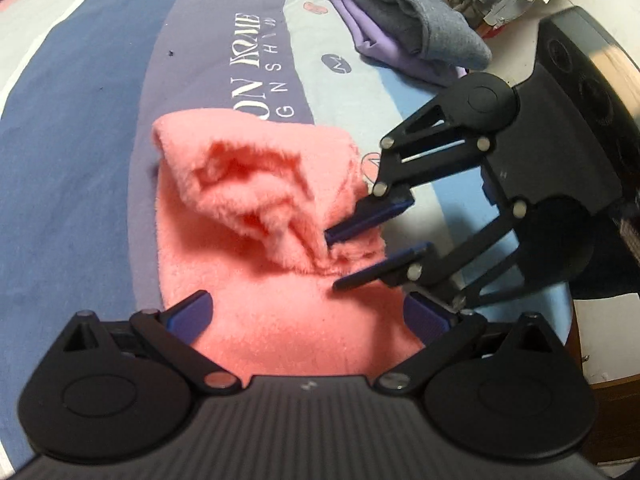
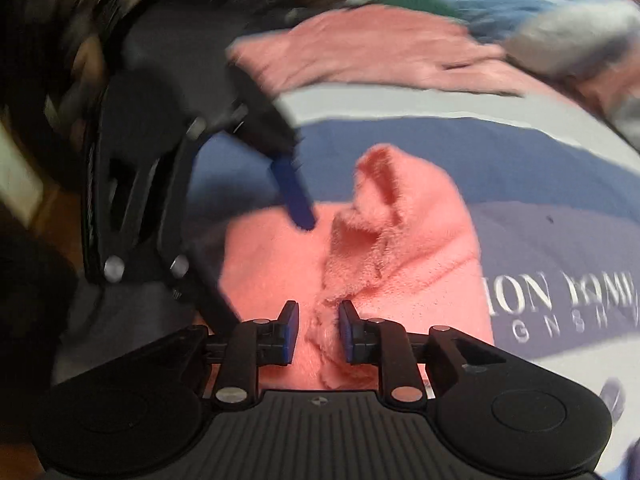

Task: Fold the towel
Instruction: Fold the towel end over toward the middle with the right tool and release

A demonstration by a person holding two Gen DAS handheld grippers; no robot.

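Fluffy salmon-pink towel lies on the bed's blue-and-grey striped sheet with white lettering, one corner flopped over into a rumpled hump. Right tongs low over that hump's edge, pads slightly apart, a towel ridge running between them but not pinched. Left tongs wide apart above the flat part of the towel. Folded grey and lilac cloths stacked well apart from the towel
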